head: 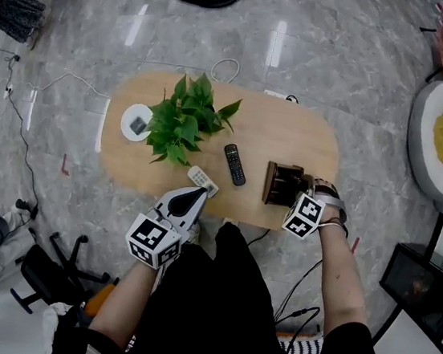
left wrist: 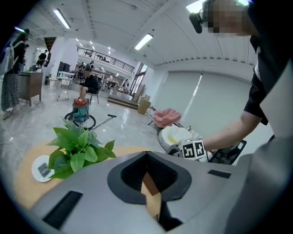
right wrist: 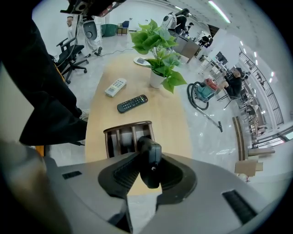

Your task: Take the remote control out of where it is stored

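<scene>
Item: black remote control [right wrist: 151, 157], standing on end in a dark brown wooden slotted holder [right wrist: 120, 137] near the right end of the oval light-wood table [head: 291, 137].

Right gripper [right wrist: 146, 172]: pointed steeply down over the holder, jaws clenched on the remote's upper end.

Left gripper [left wrist: 147, 176]: jaws together, empty, held at the table's near edge beside a white remote [head: 202, 179]. A second black remote [head: 234, 164] lies flat mid-table.

Step, as we judge it: grasp made, extraction not yet done. Next we would lift straight up along the slot, keeping the remote clear of the dividers.
</scene>
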A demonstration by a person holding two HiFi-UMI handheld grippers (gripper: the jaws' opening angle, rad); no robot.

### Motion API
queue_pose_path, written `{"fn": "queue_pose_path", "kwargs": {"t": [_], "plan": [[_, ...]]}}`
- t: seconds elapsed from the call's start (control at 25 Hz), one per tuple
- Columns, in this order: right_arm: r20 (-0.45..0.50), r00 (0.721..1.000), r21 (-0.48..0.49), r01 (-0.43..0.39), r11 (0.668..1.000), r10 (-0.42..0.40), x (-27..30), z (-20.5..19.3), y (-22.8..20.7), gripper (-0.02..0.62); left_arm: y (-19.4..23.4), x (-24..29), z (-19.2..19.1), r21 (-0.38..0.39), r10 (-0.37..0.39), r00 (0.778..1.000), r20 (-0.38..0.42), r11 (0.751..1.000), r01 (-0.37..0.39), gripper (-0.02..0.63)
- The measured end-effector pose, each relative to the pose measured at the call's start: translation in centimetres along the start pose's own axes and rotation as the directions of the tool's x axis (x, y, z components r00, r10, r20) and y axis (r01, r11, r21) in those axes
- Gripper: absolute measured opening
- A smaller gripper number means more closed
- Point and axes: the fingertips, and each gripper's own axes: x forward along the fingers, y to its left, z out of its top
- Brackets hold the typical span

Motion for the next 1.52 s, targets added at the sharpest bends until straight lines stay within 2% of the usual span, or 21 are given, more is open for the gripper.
{"fn": "queue_pose_path", "kwargs": {"t": [0.4, 0.72, 0.96, 1.08, 1.24, 1.44, 1.52], "plan": [[0.012, 0.994, 0.071, 0.107, 0.992, -0.108, -4.8, 0.7, 0.4, 0.111, -0.9, -2.2, 0.1, 0.029, -0.048, 0.999, 0.025, 0.998, 0.047, 0.006], [0.047, 0.979, 0.116, 0.19, 0.975, -0.196, -10.0, 3.3, 1.9, 0.11, -2.3, -5.0, 0.0, 0.071, -0.093, 0.995, 0.037, 0.993, 0.09, 0.006], [0.132, 0.962, 0.237, 0.203, 0.95, -0.238, -13.9, 7.2, 3.6, 0.11, -2.2, -8.4, -0.4, 0.074, -0.097, 0.994, 0.053, 0.993, 0.093, 0.006], [0.19, 0.954, 0.306, 0.166, 0.937, -0.231, -14.9, 9.9, 5.0, 0.107, -1.3, -10.2, -0.9, 0.06, -0.078, 0.995, 0.058, 0.995, 0.074, 0.006], [0.271, 0.945, 0.414, 0.058, 0.908, -0.184, -14.7, 13.6, 7.2, 0.107, -0.2, -12.0, -1.4, 0.037, -0.05, 0.996, 0.07, 0.998, 0.048, 0.006], [0.374, 0.921, 0.552, -0.128, 0.824, -0.108, -13.8, 17.9, 9.3, 0.107, 1.5, -14.6, -2.3, 0.008, -0.001, 0.997, 0.081, 1.0, 0.001, 0.006], [0.396, 0.914, 0.567, -0.171, 0.806, -0.085, -13.0, 19.5, 10.1, 0.107, 2.5, -15.8, -3.0, -0.009, 0.028, 0.996, 0.083, 1.0, -0.027, 0.006]]}}
